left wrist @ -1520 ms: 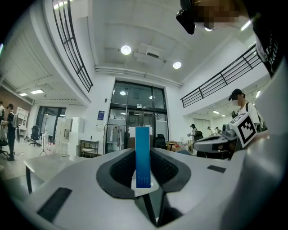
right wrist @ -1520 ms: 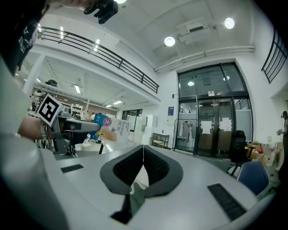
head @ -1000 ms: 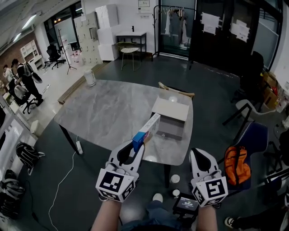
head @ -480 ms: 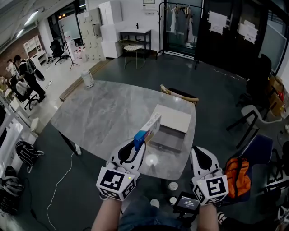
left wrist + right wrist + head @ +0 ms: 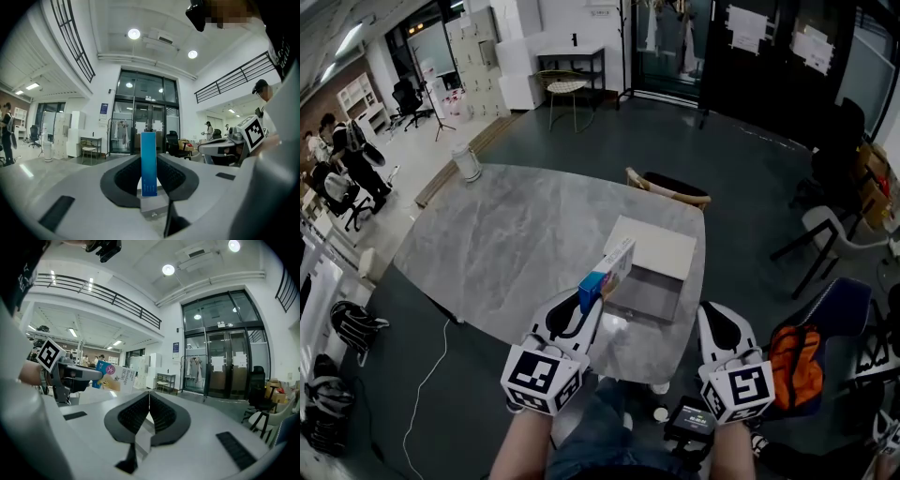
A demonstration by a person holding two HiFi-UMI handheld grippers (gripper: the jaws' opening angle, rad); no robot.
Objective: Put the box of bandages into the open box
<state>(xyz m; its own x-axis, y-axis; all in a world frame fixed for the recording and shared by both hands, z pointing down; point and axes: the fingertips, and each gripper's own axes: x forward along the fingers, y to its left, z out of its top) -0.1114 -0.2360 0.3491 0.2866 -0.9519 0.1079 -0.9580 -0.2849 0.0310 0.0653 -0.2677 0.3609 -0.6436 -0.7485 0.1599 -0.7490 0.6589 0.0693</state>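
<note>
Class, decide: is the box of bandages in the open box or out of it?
Out: the box of bandages is clamped in the left gripper, aloft beside the open box.

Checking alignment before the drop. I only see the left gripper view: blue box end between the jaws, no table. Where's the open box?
Observer: Head view: the open box sits on the table, just right of the bandage box held by the left gripper.
Operator: Lid?
Observer: Its flap is folded back on the far side.
Operator: Other side?
Observer: The right gripper, in its own view, has jaws together, nothing between them.
</note>
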